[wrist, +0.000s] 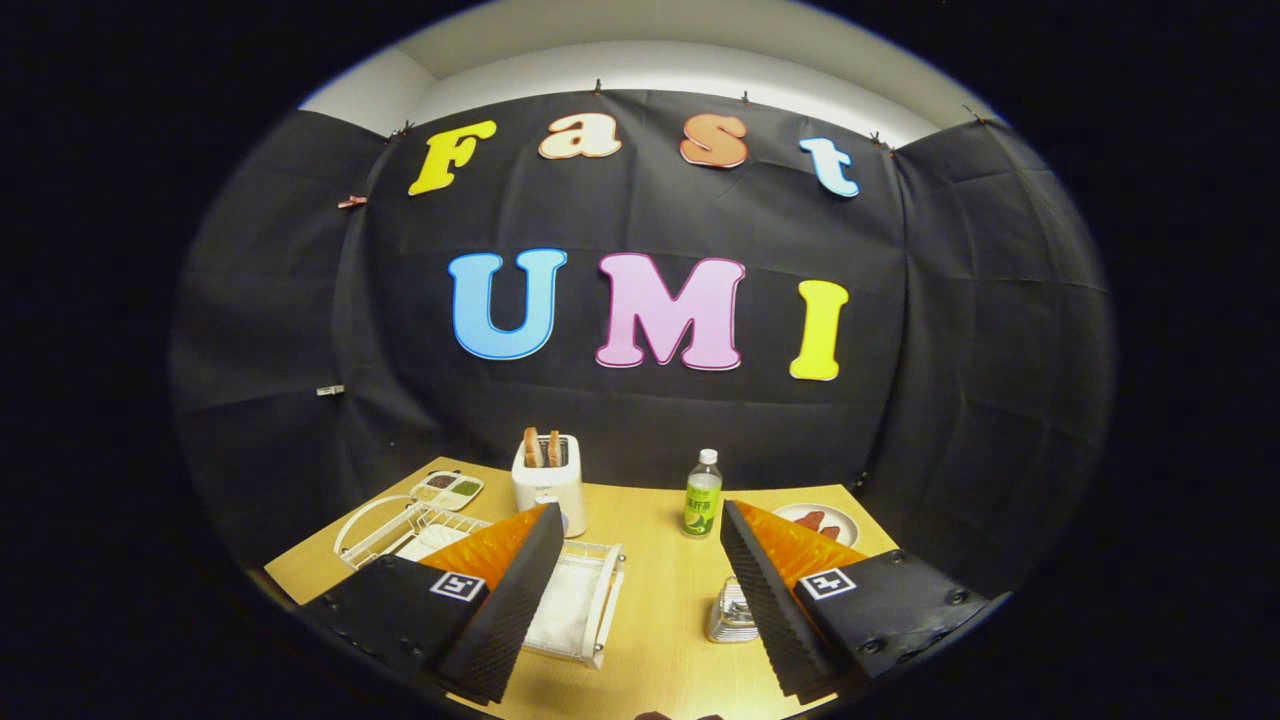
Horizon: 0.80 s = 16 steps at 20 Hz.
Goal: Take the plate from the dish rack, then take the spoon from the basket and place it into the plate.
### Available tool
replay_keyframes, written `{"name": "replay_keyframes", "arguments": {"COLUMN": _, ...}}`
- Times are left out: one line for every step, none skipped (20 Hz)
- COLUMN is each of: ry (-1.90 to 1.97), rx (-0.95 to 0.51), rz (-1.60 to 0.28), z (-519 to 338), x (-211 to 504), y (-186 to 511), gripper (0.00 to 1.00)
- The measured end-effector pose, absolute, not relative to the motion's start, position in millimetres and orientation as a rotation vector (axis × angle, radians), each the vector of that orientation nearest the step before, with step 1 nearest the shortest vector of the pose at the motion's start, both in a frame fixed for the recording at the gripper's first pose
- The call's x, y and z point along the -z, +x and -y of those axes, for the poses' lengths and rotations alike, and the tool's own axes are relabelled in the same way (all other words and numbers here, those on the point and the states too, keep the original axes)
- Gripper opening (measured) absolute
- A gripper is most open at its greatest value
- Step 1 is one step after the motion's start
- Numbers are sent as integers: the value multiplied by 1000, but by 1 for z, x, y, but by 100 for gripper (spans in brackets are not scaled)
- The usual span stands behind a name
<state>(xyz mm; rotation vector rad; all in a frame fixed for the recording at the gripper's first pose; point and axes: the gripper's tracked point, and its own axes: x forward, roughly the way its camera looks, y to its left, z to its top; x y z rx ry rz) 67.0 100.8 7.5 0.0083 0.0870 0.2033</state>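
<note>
**Open gripper above the table, nothing held**

At the bottom centre of the frame the gripper (640, 610) has its two fingers spread wide apart, with bare wooden table (660, 640) between them. Behind the left finger sits the white dish rack (585, 605), with a white plate (432, 540) in its far part. Touching the inner edge of the right finger is a small wire basket (730, 612); I cannot make out a spoon in it. Farther back stand a white toaster (548, 482), a bottle (703, 495), a divided dish (447, 489) at left and a plate of food (820, 522) at right.
</note>
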Motion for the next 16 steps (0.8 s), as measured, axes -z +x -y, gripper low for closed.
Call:
{"name": "replay_keyframes", "arguments": {"ry": -3, "rx": -221, "rz": -101, "z": -112, "x": -5, "y": 76, "gripper": 97}}
{"name": "replay_keyframes", "arguments": {"ry": -18, "rx": -243, "rz": -120, "z": -125, "x": -2, "y": 82, "gripper": 98}}
{"name": "replay_keyframes", "arguments": {"ry": -28, "rx": -260, "rz": -140, "z": -136, "x": 3, "y": 88, "gripper": 98}}
{"name": "replay_keyframes", "arguments": {"ry": -34, "rx": -275, "rz": -163, "z": -146, "x": 9, "y": 96, "gripper": 98}}
{"name": "replay_keyframes", "arguments": {"ry": -38, "rx": -285, "rz": -190, "z": -156, "x": 16, "y": 103, "gripper": 98}}
{"name": "replay_keyframes", "arguments": {"ry": -39, "rx": -293, "rz": -224, "z": -165, "x": 26, "y": 110, "gripper": 98}}
{"name": "replay_keyframes", "arguments": {"ry": -47, "rx": -316, "rz": -261, "z": -178, "x": 36, "y": 118, "gripper": 98}}
{"name": "replay_keyframes", "arguments": {"ry": -58, "rx": -336, "rz": -309, "z": -189, "x": 49, "y": 125, "gripper": 98}}
{"name": "replay_keyframes", "arguments": {"ry": -69, "rx": -344, "rz": -361, "z": -198, "x": 63, "y": 134, "gripper": 97}}
{"name": "replay_keyframes", "arguments": {"ry": -83, "rx": -345, "rz": -410, "z": -202, "x": 77, "y": 140, "gripper": 97}}
{"name": "replay_keyframes", "arguments": {"ry": -100, "rx": -338, "rz": -457, "z": -205, "x": 90, "y": 146, "gripper": 98}}
{"name": "replay_keyframes", "arguments": {"ry": -110, "rx": -324, "rz": -497, "z": -205, "x": 101, "y": 152, "gripper": 98}}
{"name": "replay_keyframes", "arguments": {"ry": -111, "rx": -314, "rz": -527, "z": -207, "x": 110, "y": 157, "gripper": 98}}
{"name": "replay_keyframes", "arguments": {"ry": -114, "rx": -303, "rz": -550, "z": -208, "x": 117, "y": 162, "gripper": 98}}
{"name": "replay_keyframes", "arguments": {"ry": -125, "rx": -295, "rz": -564, "z": -207, "x": 125, "y": 167, "gripper": 96}}
{"name": "replay_keyframes", "arguments": {"ry": -136, "rx": -284, "rz": -581, "z": -208, "x": 132, "y": 170, "gripper": 95}}
